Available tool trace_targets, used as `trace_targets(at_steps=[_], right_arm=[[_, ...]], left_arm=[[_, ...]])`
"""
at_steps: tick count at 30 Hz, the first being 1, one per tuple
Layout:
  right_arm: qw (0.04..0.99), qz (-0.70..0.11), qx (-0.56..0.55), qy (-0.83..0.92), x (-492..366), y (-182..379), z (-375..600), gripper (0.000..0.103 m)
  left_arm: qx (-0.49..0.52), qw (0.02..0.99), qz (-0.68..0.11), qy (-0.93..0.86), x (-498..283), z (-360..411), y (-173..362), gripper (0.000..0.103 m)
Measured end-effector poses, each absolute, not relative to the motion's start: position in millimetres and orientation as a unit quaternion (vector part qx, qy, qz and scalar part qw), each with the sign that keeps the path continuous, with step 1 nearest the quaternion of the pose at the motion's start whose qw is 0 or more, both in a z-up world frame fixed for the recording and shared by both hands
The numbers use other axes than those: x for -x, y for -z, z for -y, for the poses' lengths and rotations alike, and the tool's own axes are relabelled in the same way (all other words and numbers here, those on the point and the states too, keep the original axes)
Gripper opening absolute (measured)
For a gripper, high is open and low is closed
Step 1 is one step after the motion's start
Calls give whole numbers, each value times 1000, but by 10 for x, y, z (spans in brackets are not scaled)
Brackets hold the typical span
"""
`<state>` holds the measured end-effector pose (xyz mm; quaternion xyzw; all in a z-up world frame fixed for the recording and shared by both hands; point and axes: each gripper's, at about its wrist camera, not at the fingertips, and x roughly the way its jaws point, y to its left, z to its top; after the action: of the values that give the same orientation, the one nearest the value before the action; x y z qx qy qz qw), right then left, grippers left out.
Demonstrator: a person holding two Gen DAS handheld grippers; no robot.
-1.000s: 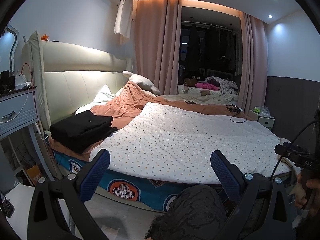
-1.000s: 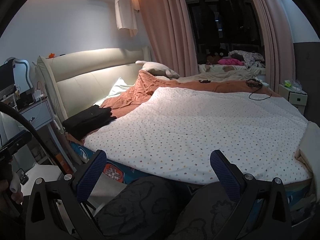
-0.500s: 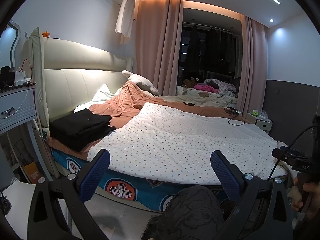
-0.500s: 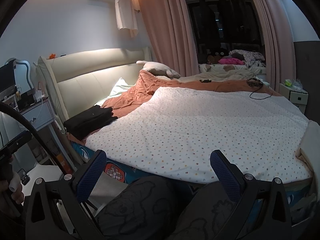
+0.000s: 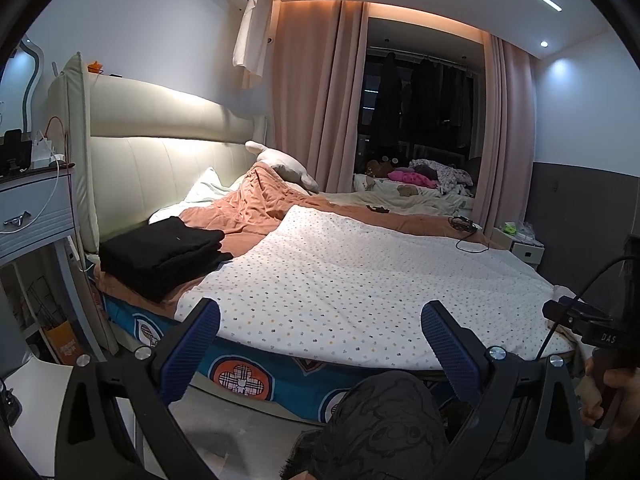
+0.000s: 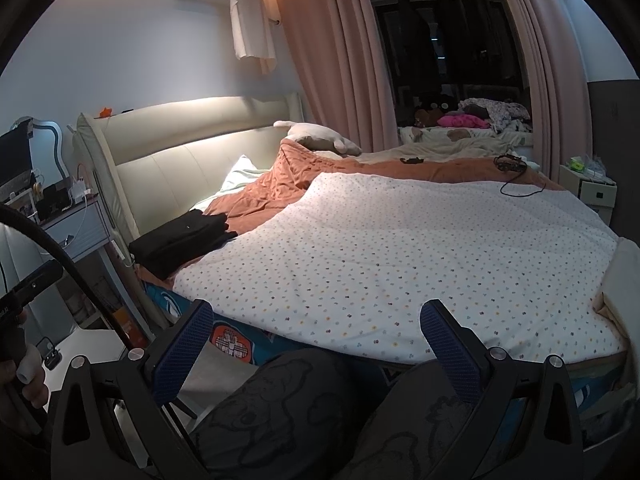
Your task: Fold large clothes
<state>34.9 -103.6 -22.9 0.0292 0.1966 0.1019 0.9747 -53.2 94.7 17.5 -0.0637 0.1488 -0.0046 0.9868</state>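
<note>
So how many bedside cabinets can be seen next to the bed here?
2. One grey nightstand stands by the headboard, next to the folded black clothes. One white cabinet stands at the bed's far side beside the pink curtain. Others may be hidden.

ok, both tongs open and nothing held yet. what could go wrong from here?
1. The black cable and small device lie on the dotted blanket; cloth spread or dragged there could snag them.
2. The folded black stack sits at the bed corner, near the edge; a nudge could tip it off.
3. Left tongs and right tongs hang short of the bed, above the person's knees.
</note>
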Motion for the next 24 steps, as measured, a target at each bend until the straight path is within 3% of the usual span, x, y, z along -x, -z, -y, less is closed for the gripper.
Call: trace_targets(at_steps=[24], right_arm=[[975,-194,-28,-105,-253,235,1063,103]], left_arm=[[55,988,-143,0,649,-942,-172,103]])
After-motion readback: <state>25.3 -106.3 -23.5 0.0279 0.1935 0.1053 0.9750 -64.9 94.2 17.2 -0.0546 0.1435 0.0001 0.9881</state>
